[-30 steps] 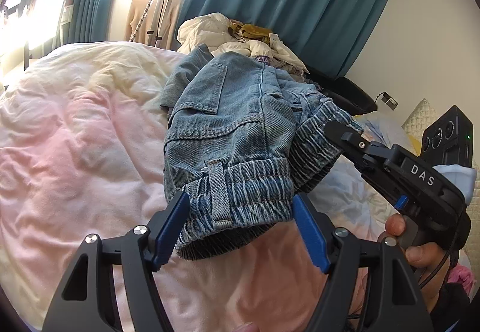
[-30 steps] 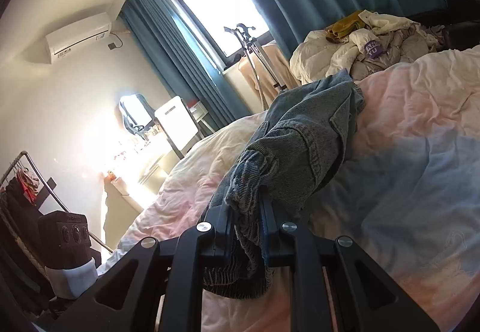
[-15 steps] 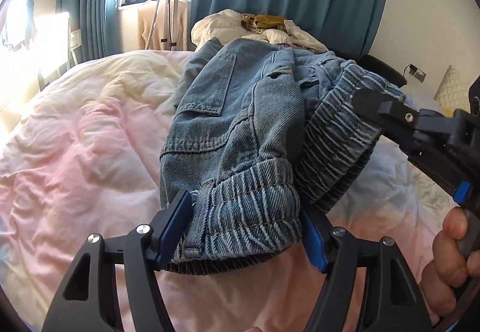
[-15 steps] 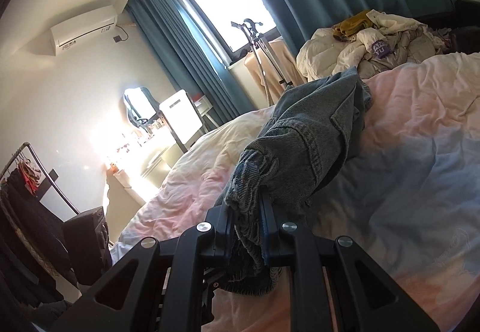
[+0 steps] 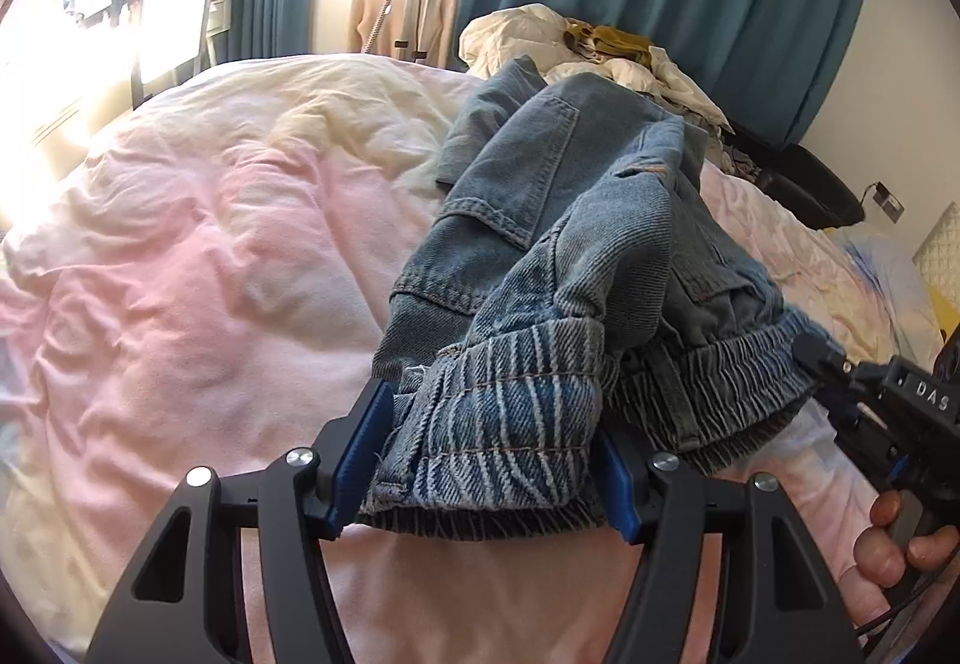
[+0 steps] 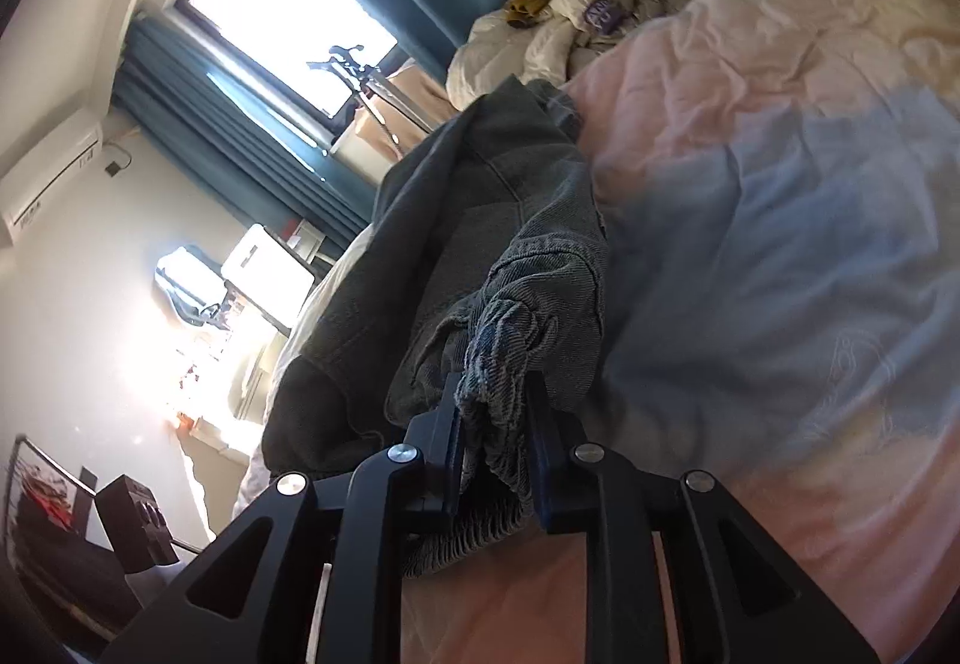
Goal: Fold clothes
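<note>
Both tongs are gripping the jeans [image 5: 558, 256] waistband over the bed [image 5: 198, 256]: left tongs [image 5: 480, 460] wide around bunched elastic, right tongs [image 6: 495, 454] pinching narrow. Thick bunch risks slipping out, spoiling the fold.

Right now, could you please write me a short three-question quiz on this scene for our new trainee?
1. True or false: the right tongs are shut on the jeans.
2. Which part of the jeans sits between the left tongs: (a) leg hem, (b) elastic waistband, (c) pocket?
3. Fill in: the jeans lie over a pink ___.

Key: 1 true; 2 b; 3 quilt.
</note>
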A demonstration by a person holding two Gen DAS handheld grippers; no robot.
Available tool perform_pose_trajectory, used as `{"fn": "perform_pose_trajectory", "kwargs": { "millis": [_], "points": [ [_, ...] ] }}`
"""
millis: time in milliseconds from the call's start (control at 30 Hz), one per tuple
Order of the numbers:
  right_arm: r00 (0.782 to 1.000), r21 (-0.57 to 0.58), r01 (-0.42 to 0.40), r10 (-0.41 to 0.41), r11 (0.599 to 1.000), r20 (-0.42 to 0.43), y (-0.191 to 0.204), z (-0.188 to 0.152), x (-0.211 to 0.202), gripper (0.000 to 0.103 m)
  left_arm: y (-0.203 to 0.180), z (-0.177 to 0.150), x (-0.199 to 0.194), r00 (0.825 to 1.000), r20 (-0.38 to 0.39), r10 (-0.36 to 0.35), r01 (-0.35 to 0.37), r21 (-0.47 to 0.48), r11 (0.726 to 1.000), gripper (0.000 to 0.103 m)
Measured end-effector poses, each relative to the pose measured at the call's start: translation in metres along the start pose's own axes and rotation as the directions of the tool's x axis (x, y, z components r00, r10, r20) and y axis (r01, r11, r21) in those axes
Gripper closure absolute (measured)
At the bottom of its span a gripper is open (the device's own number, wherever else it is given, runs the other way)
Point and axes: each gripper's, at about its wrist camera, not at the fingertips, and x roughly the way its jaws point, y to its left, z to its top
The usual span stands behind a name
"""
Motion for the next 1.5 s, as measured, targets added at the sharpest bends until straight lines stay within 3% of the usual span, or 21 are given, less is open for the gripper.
{"fn": "perform_pose_trajectory", "kwargs": {
  "millis": [100, 267, 367, 467, 533, 567, 633, 700, 800, 933, 1300, 1500],
  "points": [
    [0.999, 0.153, -0.034, 0.038, 0.988, -0.020, -0.031, 0.003, 0.008, 0.074, 0.020, 0.003, 0.001, 1.000, -0.002, 0.015, -0.015, -0.091, 0.996, 0.039],
    [0.984, 0.314, -0.168, 0.177, 0.934, -0.003, -0.062, 0.006, 0.018, 0.044, 0.053, 0.007, 0.004, 1.000, -0.021, 0.001, -0.006, -0.248, 0.969, 0.042],
    [0.982, 0.320, -0.163, 0.184, 0.933, -0.036, -0.058, 0.006, 0.030, 0.043, 0.064, 0.006, 0.006, 0.999, -0.032, -0.019, 0.008, -0.305, 0.952, 0.043],
    [0.989, 0.278, -0.118, 0.137, 0.953, -0.052, -0.054, 0.004, 0.039, 0.043, 0.067, 0.007, 0.008, 0.999, -0.042, 0.019, -0.031, -0.313, 0.949, 0.043],
    [0.992, 0.262, -0.089, 0.109, 0.961, -0.062, -0.054, 0.004, 0.042, 0.048, 0.073, 0.007, 0.011, 0.998, -0.056, 0.036, -0.053, -0.331, 0.942, 0.043],
    [0.993, 0.253, -0.080, 0.099, 0.964, -0.063, -0.054, 0.004, 0.042, 0.062, 0.077, 0.006, 0.012, 0.998, -0.062, 0.028, -0.048, -0.350, 0.935, 0.043],
    [0.996, 0.232, -0.060, 0.075, 0.971, -0.055, -0.051, 0.004, 0.039, 0.071, 0.088, 0.003, 0.014, 0.998, -0.062, -0.033, 0.004, -0.414, 0.910, 0.043],
    [0.997, 0.217, -0.048, 0.058, 0.975, -0.044, -0.050, 0.006, 0.037, 0.080, 0.097, 0.000, 0.016, 0.991, -0.048, -0.124, 0.084, -0.496, 0.864, 0.043],
    [0.999, 0.187, -0.034, 0.039, 0.982, -0.028, -0.046, 0.007, 0.031, 0.083, 0.099, -0.004, 0.014, 0.983, -0.035, -0.182, 0.134, -0.542, 0.829, 0.044],
    [1.000, 0.114, -0.027, 0.027, 0.993, 0.002, -0.029, 0.010, 0.026, 0.085, 0.091, -0.004, 0.009, 0.977, -0.025, -0.211, 0.167, -0.520, 0.838, 0.043],
    [0.999, -0.050, -0.017, 0.020, 0.999, 0.044, 0.006, 0.004, 0.009, 0.085, 0.071, 0.011, -0.014, 0.988, 0.069, -0.139, 0.155, -0.368, 0.917, 0.043],
    [1.000, -0.052, -0.006, 0.008, 0.999, 0.029, -0.004, -0.001, 0.006, 0.085, 0.073, 0.015, -0.003, 0.984, 0.061, -0.166, 0.176, -0.382, 0.907, 0.043]
  ]
}}
